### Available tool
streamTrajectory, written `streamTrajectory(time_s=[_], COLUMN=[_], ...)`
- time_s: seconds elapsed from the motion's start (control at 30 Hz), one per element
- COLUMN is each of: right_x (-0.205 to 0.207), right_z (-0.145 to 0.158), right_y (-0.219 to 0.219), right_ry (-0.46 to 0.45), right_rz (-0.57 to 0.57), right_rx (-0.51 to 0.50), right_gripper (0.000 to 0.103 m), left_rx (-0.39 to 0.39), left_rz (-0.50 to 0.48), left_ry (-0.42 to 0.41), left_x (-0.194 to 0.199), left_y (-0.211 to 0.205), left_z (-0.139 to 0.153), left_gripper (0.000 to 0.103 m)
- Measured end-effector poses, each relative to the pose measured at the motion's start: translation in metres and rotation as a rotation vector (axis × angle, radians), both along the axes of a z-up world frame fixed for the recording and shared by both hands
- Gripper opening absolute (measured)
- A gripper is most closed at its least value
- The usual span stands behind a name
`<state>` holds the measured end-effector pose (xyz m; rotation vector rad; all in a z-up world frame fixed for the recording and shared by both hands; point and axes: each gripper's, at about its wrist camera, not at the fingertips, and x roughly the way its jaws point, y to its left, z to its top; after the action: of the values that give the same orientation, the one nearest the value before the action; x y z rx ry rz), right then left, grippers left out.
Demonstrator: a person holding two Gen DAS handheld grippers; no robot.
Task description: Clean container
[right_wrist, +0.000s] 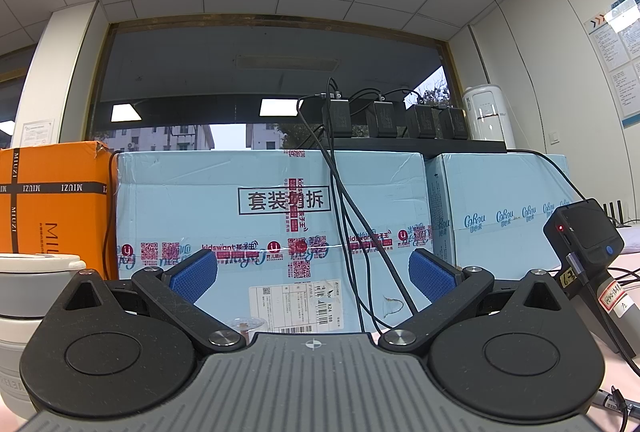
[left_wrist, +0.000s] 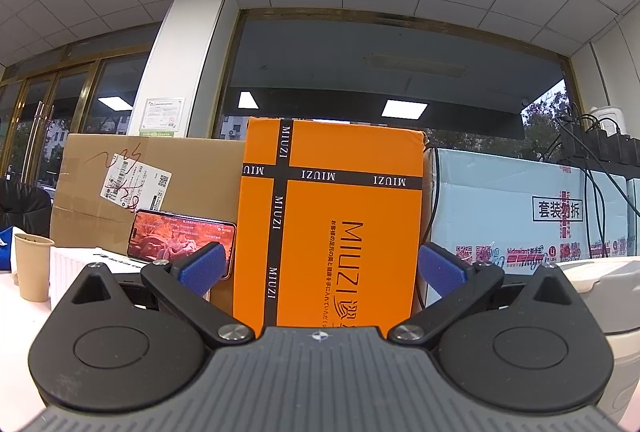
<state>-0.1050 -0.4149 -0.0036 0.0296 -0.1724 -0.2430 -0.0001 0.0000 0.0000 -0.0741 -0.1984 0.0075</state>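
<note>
Two handheld grippers rest low over a pale surface, both facing a wall of stacked boxes under a dark window.

Left wrist view, from 9 o'clock across: a paper cup stands on the surface beside a white ribbed box. Behind them a brown carton carries a shipping label, and a phone with a lit screen leans against it. The left gripper is released, its blue pads spread wide with nothing between them; an orange box stands straight ahead at 12 o'clock. A pale blue carton follows, and at 3 o'clock the container, a white and grey lidded tub, sits on the surface just beside the gripper's right edge.

Right wrist view: the same container appears at 9 o'clock, close by the gripper's left side, with the orange box behind it. The right gripper is also released and empty, pads wide apart, aimed at the blue carton. A small clear cup peeks over the gripper body near 6 o'clock. Black cables trail down from chargers on a shelf atop the cartons, beside a white appliance. At 3 o'clock a black device with a red light lies tilted.
</note>
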Motion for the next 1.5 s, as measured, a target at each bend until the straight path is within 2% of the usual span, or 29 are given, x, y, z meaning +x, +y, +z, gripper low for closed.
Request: streamTrajectory(time_s=[0.33,0.9,1.23,1.5], right_x=[0.0010,-0.0027,-0.0029,-0.0062], right_z=[-0.0001,-0.0002,0.0006,0.0019], right_y=[0.0017,0.0001,0.0004,0.0039], right_ry=[0.000,0.000,0.031,0.014], right_rz=[-0.001,0.000,0.048,0.067], right_rx=[-0.007,-0.012,-0.014,-0.027], right_gripper=[0.103,0.103,0.103,0.103], left_rx=[0.004,0.005,-0.010,0.003], left_rz=[-0.001,0.003,0.011,0.001], left_ry=[-0.001,0.013,0.032,0.029], left_x=[-0.0004,0.0021,0.0056,0.0044], left_y=[-0.0004,0.0007,0.0029,0.0004], left_z=[0.0078,0.0007,0.0009,0.0002], left_gripper=[0.103,0.103,0.103,0.103])
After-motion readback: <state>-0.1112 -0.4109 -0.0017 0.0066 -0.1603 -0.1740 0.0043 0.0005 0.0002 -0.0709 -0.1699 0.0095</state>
